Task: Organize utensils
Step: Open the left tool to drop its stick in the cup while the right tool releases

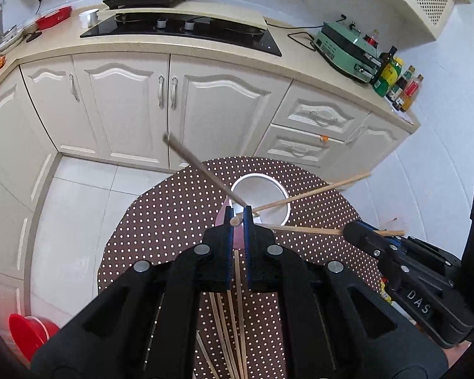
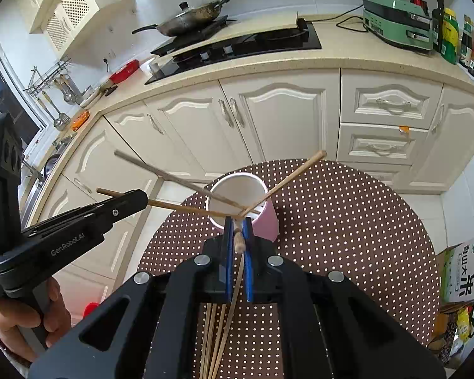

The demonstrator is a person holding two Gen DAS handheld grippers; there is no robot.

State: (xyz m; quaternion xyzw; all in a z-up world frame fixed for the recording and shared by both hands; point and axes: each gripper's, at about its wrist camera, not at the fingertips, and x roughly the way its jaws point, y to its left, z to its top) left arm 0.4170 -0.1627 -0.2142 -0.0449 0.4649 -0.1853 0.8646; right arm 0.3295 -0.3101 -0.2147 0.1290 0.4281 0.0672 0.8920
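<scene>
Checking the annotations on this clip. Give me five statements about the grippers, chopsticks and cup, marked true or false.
1. The left gripper is shut on a chopstick. True.
2. The right gripper is open and holds nothing. False: it is shut on a chopstick.
3. The pink cup stands upright on the dotted tablecloth. True.
4. More chopsticks lie on the cloth below the grippers. True.
5. The cup is already full of chopsticks. False: its white inside looks bare.
</scene>
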